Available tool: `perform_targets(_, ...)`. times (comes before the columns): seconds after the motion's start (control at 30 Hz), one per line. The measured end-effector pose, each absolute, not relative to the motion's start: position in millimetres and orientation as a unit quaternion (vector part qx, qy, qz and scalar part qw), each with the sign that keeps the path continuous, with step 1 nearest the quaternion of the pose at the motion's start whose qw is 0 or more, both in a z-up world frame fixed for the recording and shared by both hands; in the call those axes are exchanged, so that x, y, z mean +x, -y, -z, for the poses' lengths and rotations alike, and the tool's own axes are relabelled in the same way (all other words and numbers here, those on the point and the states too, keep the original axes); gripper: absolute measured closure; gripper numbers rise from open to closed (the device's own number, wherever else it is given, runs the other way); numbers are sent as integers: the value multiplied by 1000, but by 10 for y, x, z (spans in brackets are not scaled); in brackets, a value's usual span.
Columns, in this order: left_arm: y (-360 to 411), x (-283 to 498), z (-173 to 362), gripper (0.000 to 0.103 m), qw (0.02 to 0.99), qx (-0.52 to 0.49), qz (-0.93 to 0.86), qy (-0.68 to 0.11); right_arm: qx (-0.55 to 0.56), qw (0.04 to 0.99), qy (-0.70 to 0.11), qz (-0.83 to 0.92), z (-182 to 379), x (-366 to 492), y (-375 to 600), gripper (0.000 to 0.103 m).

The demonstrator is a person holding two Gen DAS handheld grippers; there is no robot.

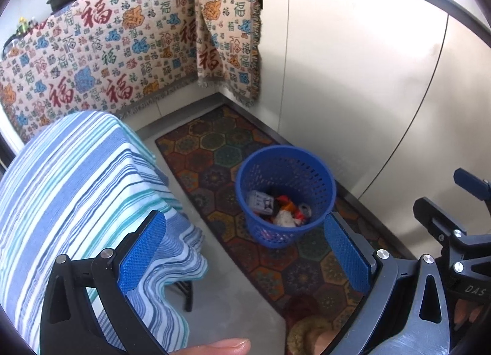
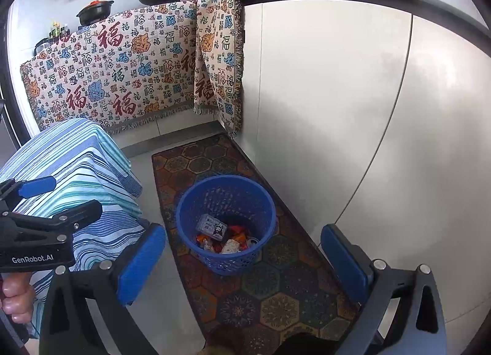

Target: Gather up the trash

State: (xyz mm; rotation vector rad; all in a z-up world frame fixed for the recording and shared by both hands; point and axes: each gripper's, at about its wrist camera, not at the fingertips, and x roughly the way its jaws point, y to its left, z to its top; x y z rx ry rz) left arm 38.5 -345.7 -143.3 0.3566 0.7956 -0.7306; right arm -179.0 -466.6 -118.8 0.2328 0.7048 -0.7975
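Both tools, left (image 1: 245,250) and right (image 2: 244,263), spread wide, gripping nothing. Trash (image 2: 224,236) piled inside blue bin (image 2: 187,201) on rug (image 2: 276,302), handy beside striped tabletop (image 2: 76,152). Looks about done.

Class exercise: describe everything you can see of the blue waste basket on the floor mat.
The blue waste basket is a round, seemingly plastic bin with perforated lattice walls and a solid rim, tapering toward its base. It stands upright and lidless on the patterned floor mat, near the white cabinet fronts. At its bottom lies mixed trash: a grey packet, orange wrappers, crumpled white scraps. Neither gripper touches it.
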Motion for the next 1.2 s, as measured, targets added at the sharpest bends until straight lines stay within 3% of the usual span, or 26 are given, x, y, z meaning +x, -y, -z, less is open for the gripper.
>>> perform_targets(1.2, 3524, 338, 1502, 1, 833, 179, 352, -388, 115, 854, -339, 378, 1204, -1778, 4620, 0)
